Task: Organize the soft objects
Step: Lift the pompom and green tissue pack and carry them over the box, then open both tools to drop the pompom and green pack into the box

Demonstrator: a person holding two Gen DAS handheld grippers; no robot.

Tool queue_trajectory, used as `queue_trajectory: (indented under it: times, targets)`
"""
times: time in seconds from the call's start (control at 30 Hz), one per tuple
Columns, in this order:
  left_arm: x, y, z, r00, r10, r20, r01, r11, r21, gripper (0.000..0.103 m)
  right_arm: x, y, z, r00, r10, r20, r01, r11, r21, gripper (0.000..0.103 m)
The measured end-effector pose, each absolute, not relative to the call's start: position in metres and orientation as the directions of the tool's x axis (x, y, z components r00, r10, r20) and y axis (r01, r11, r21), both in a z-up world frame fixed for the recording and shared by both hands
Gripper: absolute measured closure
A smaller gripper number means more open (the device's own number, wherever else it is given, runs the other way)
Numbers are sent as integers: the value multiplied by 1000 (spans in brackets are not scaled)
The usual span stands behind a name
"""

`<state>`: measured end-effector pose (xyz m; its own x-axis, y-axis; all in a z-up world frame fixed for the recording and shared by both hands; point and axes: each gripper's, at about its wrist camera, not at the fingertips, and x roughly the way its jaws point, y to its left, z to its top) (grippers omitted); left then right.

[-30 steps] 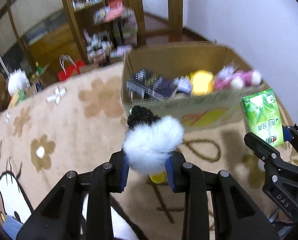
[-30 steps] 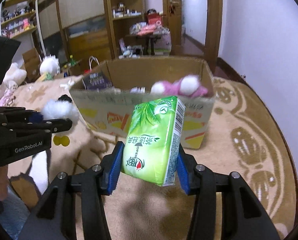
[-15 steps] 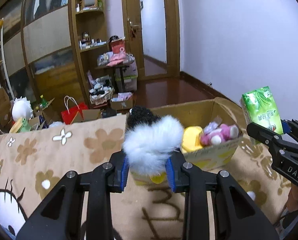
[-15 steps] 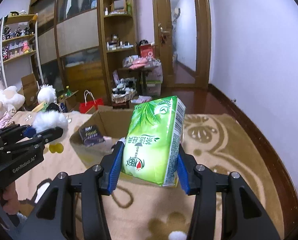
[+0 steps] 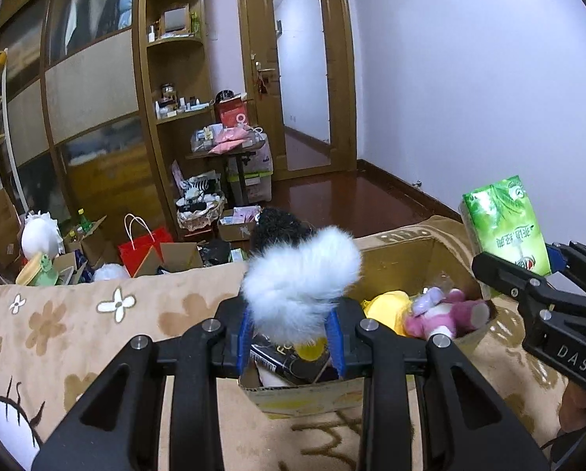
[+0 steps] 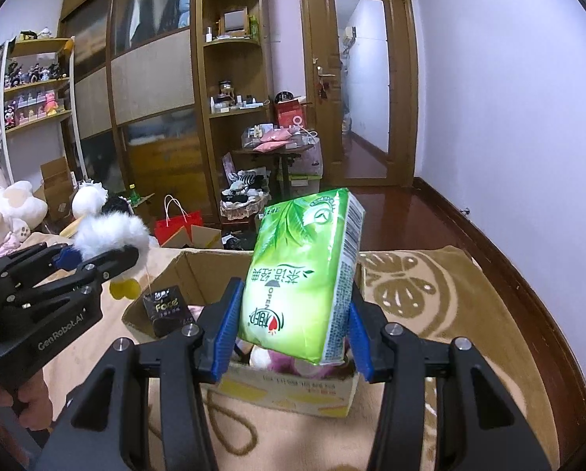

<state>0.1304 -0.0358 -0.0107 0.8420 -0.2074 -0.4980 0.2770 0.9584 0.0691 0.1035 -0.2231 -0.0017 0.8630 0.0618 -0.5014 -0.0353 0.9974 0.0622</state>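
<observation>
One open cardboard box is seen on the patterned blanket, holding a yellow plush, a pink plush and a dark packet marked "Face". Two soft items are held above it: a fluffy white toy with a black top is pinched between the blue pads of the left gripper, and one green tissue pack is clamped upright between the pads of the right gripper. The yellow plush is shown only in the left wrist view, while the packet's lettering and the toy's dangling yellow feet are plainly shown only in the right wrist view.
</observation>
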Motion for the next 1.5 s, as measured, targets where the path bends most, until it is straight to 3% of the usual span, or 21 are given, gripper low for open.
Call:
queue_trajectory:
  times: [0.97,1.1,1.27,1.4,1.5]
  targets:
    - [166,-53,-40,777,-173,-605,285,954,92,70,142,-225,-34,806,133,-576,-77,990,121,49]
    - [166,-51,-40,778,-156,-608,265,960,94,51,142,-227,-37,799,119,-589,-52,990,128,45]
    - [164,-50,-39,782,-139,-608,257,960,111,41,141,-232,-34,804,123,-582,-40,987,153,29]
    - [158,-49,-38,792,-118,-599,250,958,142,28,138,-235,-30,807,126,-577,-39,986,161,27]
    - [153,-46,-36,792,-110,-601,242,960,142,25,133,-238,-28,809,117,-576,-21,985,171,21]
